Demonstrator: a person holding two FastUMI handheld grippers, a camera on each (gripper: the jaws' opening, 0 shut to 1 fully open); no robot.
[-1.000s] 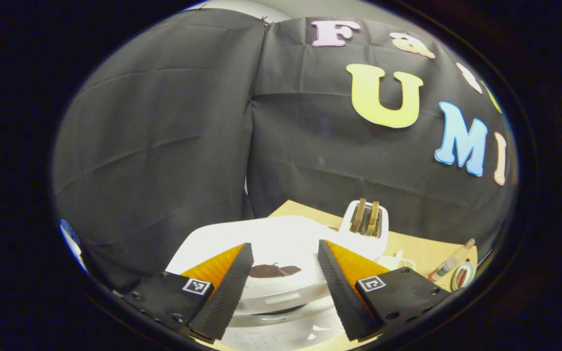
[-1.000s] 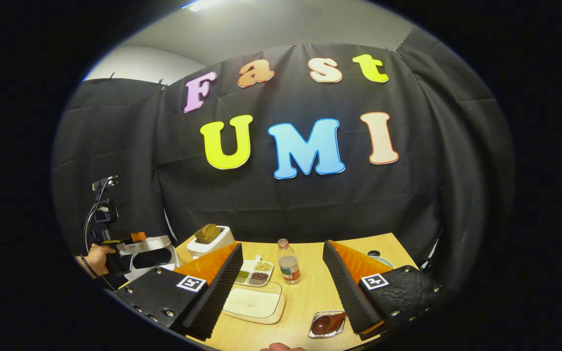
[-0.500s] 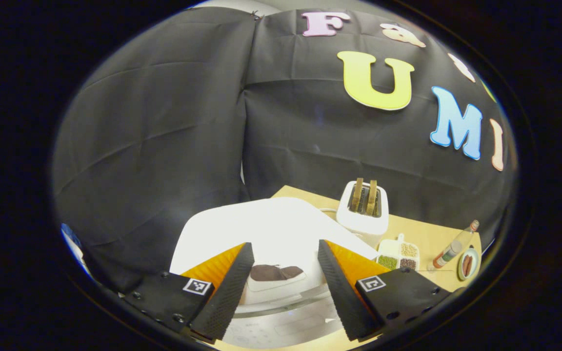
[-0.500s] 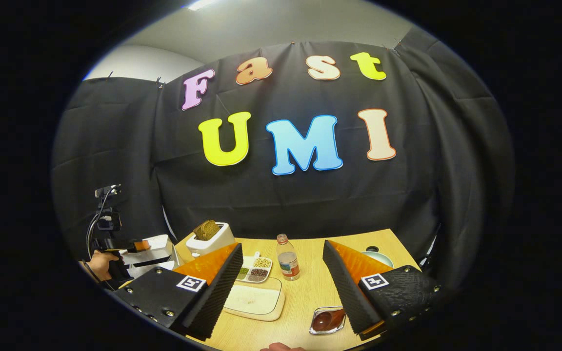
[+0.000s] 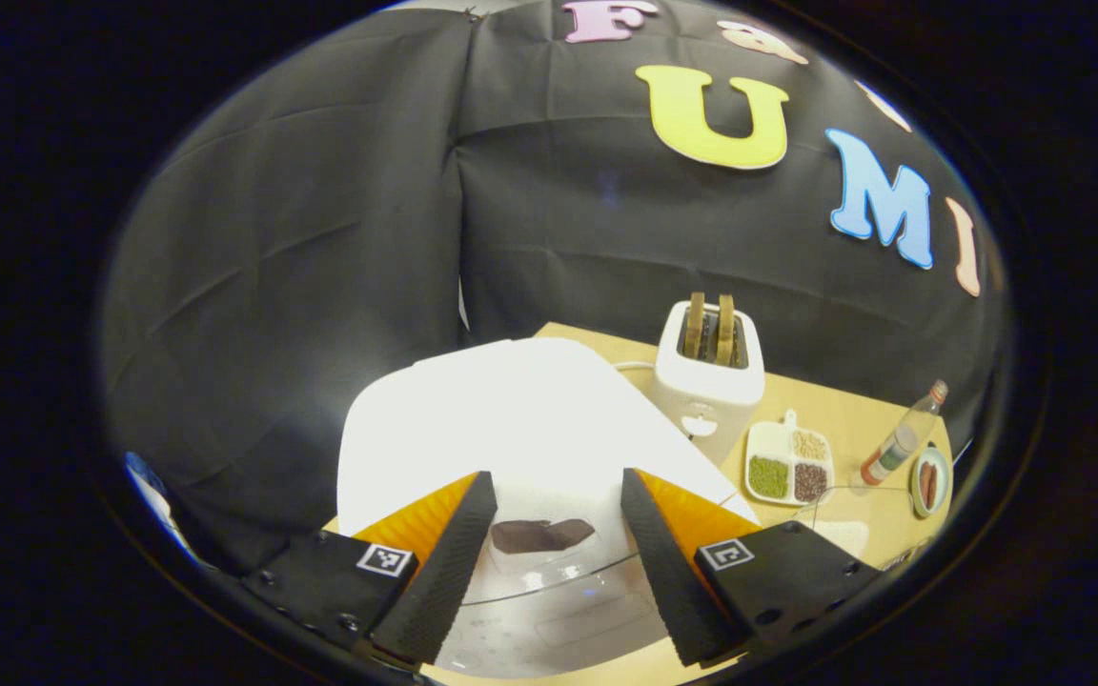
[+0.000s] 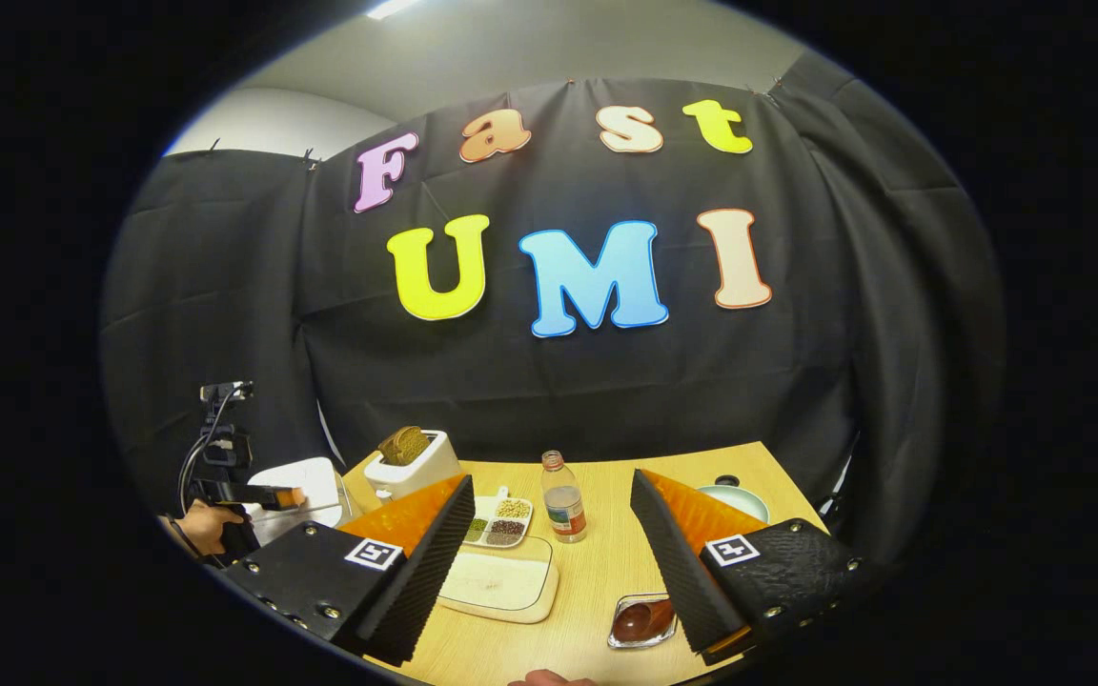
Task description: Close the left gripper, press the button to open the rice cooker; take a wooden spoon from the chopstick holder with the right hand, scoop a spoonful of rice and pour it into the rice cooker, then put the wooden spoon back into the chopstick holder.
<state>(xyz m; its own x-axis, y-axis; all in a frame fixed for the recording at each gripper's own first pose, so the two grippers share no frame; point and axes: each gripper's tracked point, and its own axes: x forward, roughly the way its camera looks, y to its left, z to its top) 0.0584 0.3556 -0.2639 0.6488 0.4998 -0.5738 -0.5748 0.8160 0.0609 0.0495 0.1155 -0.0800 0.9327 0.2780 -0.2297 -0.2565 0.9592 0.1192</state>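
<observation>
The wooden table (image 6: 606, 581) carried a white rice cooker (image 5: 511, 429) at its left end, lid up. Right of the cooker stood a toaster (image 5: 709, 367). The left gripper (image 5: 549, 553) hung wide open just before the cooker; the right gripper (image 6: 549, 562) gaped, empty, well apart from it.

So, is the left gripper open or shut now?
Open. In the left gripper view, the left gripper has its two fingers well apart, with the rice cooker lid visible in the gap between them.

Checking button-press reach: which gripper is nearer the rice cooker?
Left. The left gripper hangs open just above the rice cooker; the right gripper sits over the table, well to the cooker's right.
</observation>
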